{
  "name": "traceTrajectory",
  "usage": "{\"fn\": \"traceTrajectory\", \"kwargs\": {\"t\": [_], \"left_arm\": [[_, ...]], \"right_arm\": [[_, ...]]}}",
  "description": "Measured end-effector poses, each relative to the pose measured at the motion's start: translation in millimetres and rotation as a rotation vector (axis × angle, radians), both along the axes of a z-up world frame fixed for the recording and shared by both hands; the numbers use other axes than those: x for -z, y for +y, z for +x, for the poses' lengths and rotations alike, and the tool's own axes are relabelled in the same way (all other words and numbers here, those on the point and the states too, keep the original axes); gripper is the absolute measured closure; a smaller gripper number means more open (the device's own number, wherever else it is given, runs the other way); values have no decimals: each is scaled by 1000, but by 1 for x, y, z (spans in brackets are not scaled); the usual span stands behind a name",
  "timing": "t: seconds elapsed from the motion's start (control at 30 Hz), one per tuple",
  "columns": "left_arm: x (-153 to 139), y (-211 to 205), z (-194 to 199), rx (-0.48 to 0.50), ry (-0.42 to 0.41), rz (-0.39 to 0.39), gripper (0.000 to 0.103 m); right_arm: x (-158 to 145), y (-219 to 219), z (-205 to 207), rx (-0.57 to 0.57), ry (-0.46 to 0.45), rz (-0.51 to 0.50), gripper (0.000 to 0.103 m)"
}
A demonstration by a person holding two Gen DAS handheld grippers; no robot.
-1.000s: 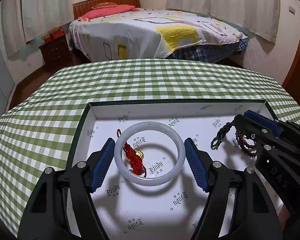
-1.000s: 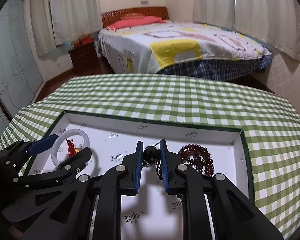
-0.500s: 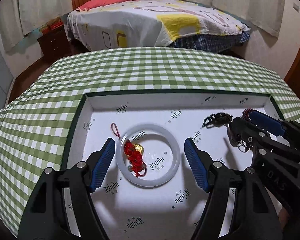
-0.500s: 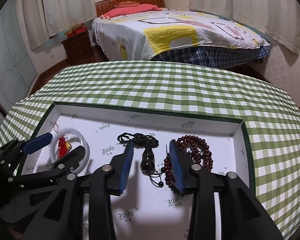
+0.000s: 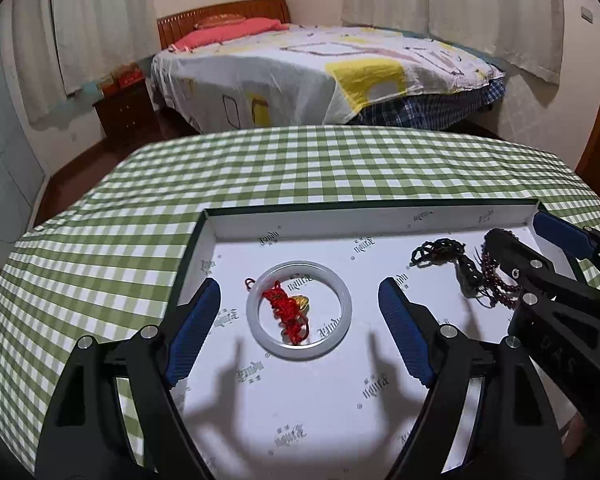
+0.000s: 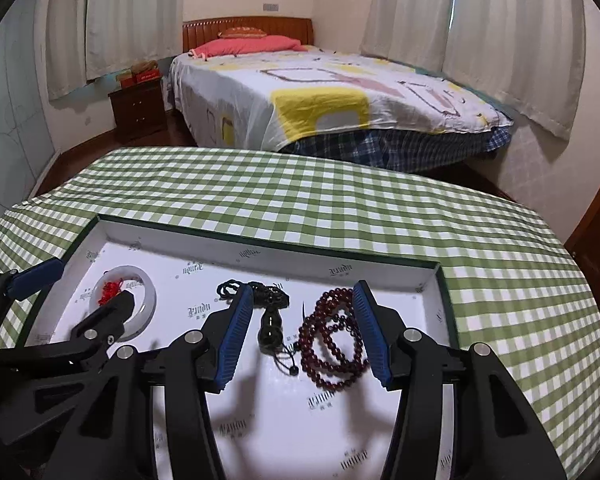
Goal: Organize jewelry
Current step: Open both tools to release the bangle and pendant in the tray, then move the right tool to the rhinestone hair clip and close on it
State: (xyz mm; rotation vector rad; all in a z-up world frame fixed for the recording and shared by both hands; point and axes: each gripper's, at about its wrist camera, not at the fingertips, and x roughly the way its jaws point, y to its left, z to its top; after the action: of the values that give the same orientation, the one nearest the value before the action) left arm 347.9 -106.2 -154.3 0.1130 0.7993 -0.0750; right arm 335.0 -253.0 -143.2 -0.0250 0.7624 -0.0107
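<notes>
A white-lined box (image 5: 236, 236) with a dark green rim lies on the checked table. In it lie a white bangle (image 5: 299, 309) around a red knotted charm (image 5: 285, 308), a black pendant on a cord (image 6: 271, 330) and dark red beads (image 6: 332, 344). My left gripper (image 5: 300, 328) is open and empty, raised above the bangle. My right gripper (image 6: 305, 332) is open and empty, above the pendant and beads. The right gripper shows in the left wrist view (image 5: 540, 248); the pendant (image 5: 466, 272) lies beside it.
The green checked tablecloth (image 6: 340, 208) covers the table around the box. A bed (image 6: 332, 92) and a dark wooden nightstand (image 6: 138, 108) stand beyond the table's far edge. White curtains hang on both walls.
My right gripper has opened and let go of the black pendant, which now lies in the box. Both grippers have lifted and drawn back from the box.
</notes>
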Motion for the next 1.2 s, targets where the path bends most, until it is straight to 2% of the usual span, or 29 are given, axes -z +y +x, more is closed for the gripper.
{"fn": "traceTrajectory", "kwargs": {"t": [0.27,0.4,0.6,0.8,0.97,1.2], "left_arm": [[-22,17,-50,-10,-54,-41,24],[-28,26,-82,-21,-77,-39,24],[-28,35,-125,-30,-94,-10,24],[-18,51,-160,-58,-54,-9,24],[-6,63,-181,-85,-22,2,24],[-1,77,-184,-125,-6,5,24]], "right_arm": [[-21,-12,-55,19,-69,3,52],[-22,-17,-92,28,-74,4,52],[-8,-25,-148,42,-37,18,52],[16,-31,-195,48,26,39,52],[28,-35,-209,54,53,51,52],[30,-47,-196,87,32,33,53]]}}
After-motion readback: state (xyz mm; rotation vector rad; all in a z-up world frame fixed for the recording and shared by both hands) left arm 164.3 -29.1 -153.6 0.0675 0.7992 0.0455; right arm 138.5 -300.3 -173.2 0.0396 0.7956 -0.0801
